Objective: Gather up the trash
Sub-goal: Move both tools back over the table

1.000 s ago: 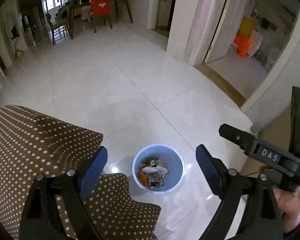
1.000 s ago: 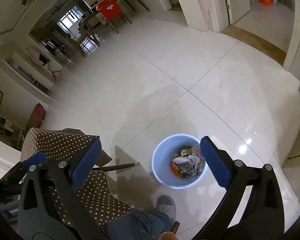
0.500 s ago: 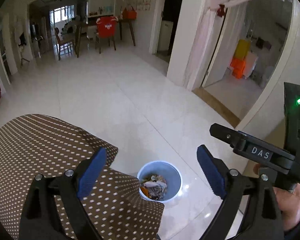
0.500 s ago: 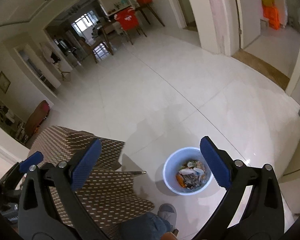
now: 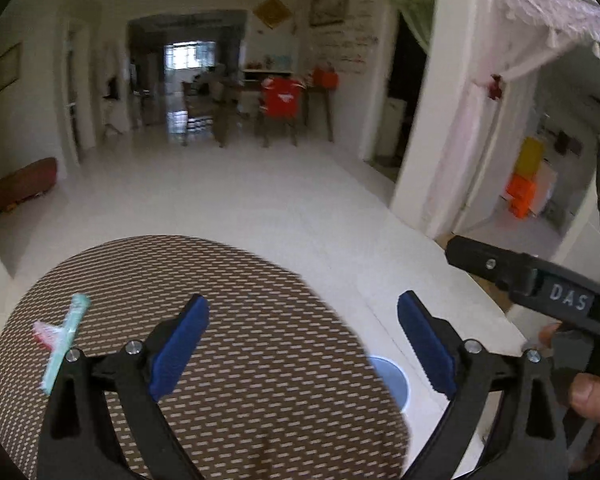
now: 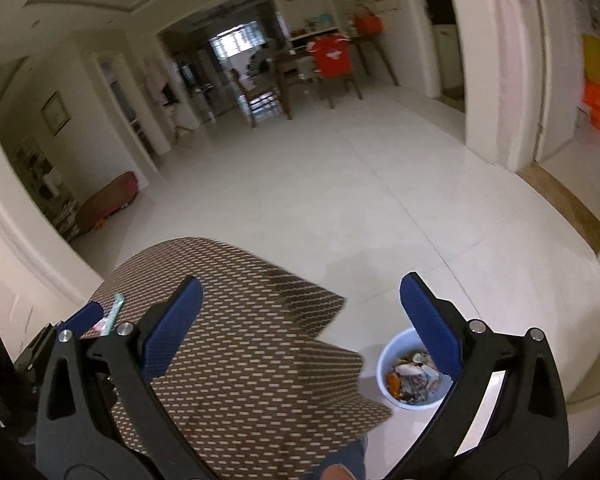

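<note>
A pale blue bin (image 6: 412, 376) with several pieces of trash in it stands on the floor to the right of a table with a brown dotted cloth (image 6: 244, 360). In the left wrist view only the bin's rim (image 5: 394, 380) shows past the cloth (image 5: 240, 340). A teal wrapper (image 5: 66, 340) with a pink scrap lies on the cloth at the left; it also shows in the right wrist view (image 6: 114, 316). My left gripper (image 5: 302, 340) is open and empty above the table. My right gripper (image 6: 300, 320) is open and empty, above the table edge and bin.
White tiled floor (image 6: 360, 208) stretches ahead to a dining table with chairs, one draped in red (image 5: 280, 98). A white pillar and curtained doorway (image 5: 460, 140) stand at the right. My right gripper's body (image 5: 540, 288) shows in the left wrist view. My leg and foot (image 6: 340, 464) are below.
Both grippers have tilted up and drawn back over the table. The bin has slid toward the bottom of both views, and the teal wrapper has come into sight.
</note>
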A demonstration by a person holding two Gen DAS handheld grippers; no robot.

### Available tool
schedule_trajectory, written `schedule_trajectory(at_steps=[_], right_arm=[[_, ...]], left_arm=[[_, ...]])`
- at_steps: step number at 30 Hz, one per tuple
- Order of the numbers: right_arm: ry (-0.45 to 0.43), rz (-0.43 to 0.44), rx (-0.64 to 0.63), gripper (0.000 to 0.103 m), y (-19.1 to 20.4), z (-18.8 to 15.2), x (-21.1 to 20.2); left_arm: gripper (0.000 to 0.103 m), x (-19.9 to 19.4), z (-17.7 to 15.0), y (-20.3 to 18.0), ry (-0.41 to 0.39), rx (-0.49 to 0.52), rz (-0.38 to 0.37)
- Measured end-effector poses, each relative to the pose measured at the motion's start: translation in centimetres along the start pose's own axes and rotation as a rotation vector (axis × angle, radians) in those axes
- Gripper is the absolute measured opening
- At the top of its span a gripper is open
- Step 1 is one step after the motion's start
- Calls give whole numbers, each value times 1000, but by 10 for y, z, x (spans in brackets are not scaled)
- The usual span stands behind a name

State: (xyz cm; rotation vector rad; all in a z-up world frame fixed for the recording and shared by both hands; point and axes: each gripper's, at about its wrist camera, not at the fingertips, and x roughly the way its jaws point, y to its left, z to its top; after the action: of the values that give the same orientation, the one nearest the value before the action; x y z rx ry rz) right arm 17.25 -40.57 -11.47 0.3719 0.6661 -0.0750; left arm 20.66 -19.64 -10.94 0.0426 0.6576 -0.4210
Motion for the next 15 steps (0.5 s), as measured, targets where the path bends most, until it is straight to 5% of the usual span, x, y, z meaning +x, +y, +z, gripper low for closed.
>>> schedule_trajectory(at_steps=[15], right_arm=[[81, 129, -216, 97, 162, -27, 44]], left_arm=[[94, -69, -41, 157, -79, -178, 220]])
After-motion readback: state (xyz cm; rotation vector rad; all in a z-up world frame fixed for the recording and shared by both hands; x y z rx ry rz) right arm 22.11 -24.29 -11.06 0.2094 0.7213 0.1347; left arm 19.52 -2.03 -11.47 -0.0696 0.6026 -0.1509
